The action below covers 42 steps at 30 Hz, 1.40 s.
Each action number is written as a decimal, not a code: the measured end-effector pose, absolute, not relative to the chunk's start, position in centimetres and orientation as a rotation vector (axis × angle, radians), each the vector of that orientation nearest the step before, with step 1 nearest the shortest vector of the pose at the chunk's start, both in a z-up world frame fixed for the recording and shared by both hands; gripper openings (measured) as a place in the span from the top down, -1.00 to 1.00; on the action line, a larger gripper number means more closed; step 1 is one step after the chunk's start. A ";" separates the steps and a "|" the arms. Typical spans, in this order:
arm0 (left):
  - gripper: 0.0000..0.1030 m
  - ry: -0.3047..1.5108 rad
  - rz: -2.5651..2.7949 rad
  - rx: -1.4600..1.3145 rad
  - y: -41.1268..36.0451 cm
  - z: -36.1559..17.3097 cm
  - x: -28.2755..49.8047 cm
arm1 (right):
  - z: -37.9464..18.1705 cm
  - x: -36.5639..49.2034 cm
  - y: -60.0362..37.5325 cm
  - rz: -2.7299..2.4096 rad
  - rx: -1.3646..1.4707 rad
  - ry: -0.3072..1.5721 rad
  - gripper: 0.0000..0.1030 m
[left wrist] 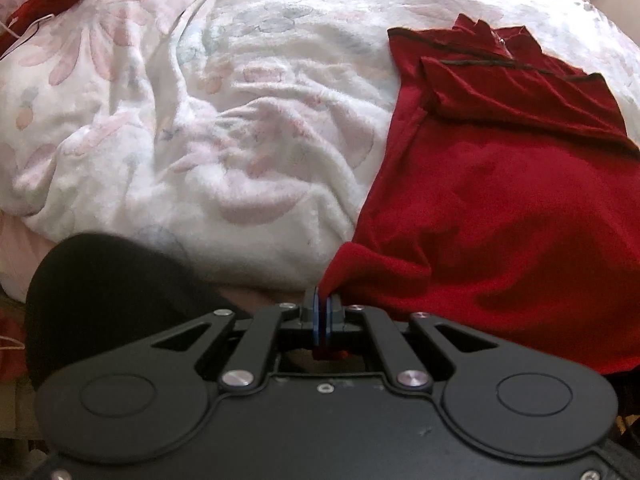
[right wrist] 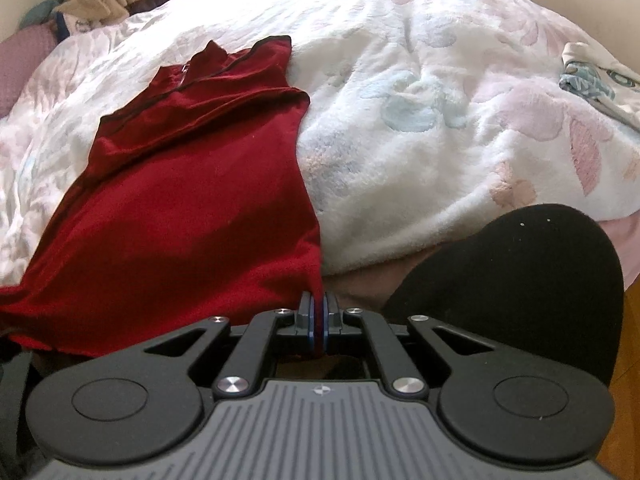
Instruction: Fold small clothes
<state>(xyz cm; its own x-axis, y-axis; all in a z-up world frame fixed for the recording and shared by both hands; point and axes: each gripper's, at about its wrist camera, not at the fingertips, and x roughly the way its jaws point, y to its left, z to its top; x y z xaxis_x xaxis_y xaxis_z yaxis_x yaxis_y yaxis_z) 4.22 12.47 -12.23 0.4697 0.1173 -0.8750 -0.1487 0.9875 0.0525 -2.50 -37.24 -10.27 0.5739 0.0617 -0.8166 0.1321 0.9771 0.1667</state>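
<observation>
Each claw, left [left wrist: 322, 300] and right [right wrist: 319, 300], is clamped on a hem corner of the dark-trimmed, smoothed-flat red garment [left wrist: 500, 200].

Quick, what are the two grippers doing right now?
Left gripper: shut on a near corner of the red garment.
Right gripper: shut on the garment's other near corner.

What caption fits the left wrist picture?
Left tongs pinching a corner of the red garment on the fluffy blanket.
</observation>
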 end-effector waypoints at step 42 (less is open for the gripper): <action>0.00 0.678 0.182 -0.115 11.4 -4.9 35.4 | -3.0 22.8 -36.0 -0.045 0.138 0.537 0.88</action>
<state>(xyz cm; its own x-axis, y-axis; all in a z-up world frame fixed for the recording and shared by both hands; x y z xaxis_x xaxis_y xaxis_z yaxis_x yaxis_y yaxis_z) 35.40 11.40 -4.93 0.7636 0.1294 -0.6326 -0.2044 0.9778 -0.0468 22.79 -35.98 -2.99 0.8587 -0.0065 -0.5124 0.0786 0.9898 0.1191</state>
